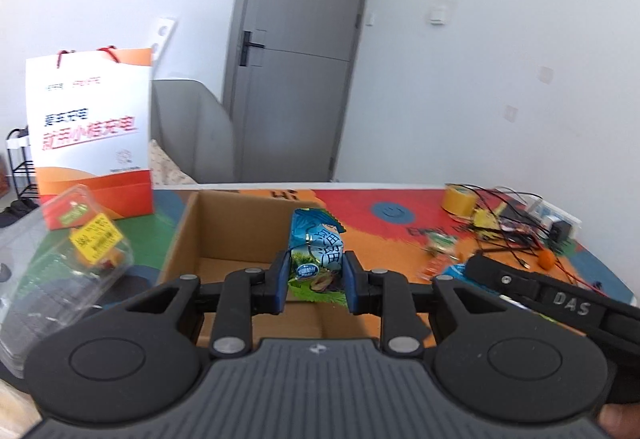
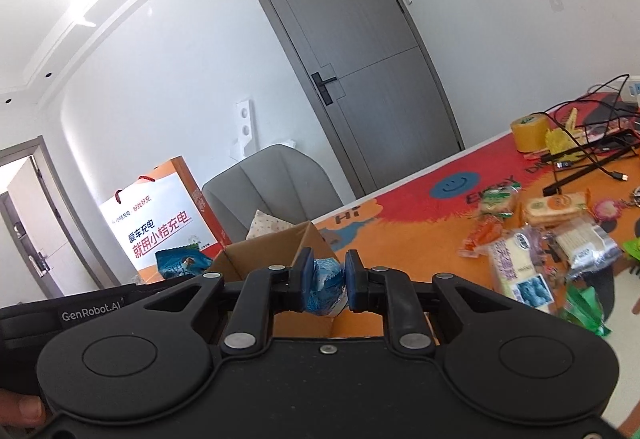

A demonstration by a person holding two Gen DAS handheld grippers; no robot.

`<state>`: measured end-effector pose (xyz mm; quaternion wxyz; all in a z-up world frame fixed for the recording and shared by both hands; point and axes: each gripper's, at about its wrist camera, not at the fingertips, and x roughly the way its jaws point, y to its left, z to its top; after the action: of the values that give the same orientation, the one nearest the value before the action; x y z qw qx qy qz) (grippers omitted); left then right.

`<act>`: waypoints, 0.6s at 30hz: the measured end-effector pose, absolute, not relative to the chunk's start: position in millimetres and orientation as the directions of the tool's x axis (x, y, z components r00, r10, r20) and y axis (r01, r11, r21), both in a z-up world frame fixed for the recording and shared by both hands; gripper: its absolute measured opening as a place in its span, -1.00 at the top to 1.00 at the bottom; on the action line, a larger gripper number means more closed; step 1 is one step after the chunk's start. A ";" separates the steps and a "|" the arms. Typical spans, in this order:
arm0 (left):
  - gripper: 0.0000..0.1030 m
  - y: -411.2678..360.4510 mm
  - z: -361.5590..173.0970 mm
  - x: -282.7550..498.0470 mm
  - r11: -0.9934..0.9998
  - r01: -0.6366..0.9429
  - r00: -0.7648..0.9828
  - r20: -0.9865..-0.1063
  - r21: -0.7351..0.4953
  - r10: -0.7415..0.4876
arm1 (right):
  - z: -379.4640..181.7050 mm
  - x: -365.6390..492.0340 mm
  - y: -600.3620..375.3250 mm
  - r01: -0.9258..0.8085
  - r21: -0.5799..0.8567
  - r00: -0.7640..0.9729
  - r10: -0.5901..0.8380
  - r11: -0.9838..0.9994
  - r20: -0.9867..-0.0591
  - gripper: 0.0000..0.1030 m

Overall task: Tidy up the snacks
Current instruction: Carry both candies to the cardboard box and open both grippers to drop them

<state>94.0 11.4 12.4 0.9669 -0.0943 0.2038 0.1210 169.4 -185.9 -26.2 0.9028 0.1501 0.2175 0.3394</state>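
Left wrist view: the left gripper (image 1: 315,277) pinches a blue-green snack packet (image 1: 317,257) upright between both pads, above the open cardboard box (image 1: 192,227). Right wrist view: the right gripper (image 2: 326,285) clamps a small blue wrapped snack (image 2: 326,283) over the box's near right corner; loose snack packets (image 2: 532,239) lie on the table to the right.

White walls surround a closed grey panelled door (image 1: 296,51) with a black handle; a grey upholstered armchair (image 2: 272,183) stands beside the colourful patterned tabletop (image 1: 380,235).
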 end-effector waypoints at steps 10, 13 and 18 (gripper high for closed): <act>0.48 51.3 0.6 96.9 0.918 -0.358 0.859 -0.445 -0.171 0.252 | -19.6 174.2 -146.1 -0.608 0.415 0.623 0.731 0.677 -0.279 0.64; 0.47 59.8 -3.9 102.8 0.911 -0.367 0.852 -0.461 -0.188 0.249 | -19.3 175.5 -129.9 -0.624 0.412 0.605 0.744 0.664 -0.283 0.64; 0.35 69.2 -6.2 101.3 0.894 -0.396 0.848 -0.459 -0.210 0.267 | -20.7 179.0 -109.7 -0.637 0.416 0.579 0.759 0.650 -0.298 0.64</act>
<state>101.3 69.2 -6.2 0.9493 -0.1501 0.2139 0.1746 179.0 -109.7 -20.7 0.8786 0.1326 0.2297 0.3970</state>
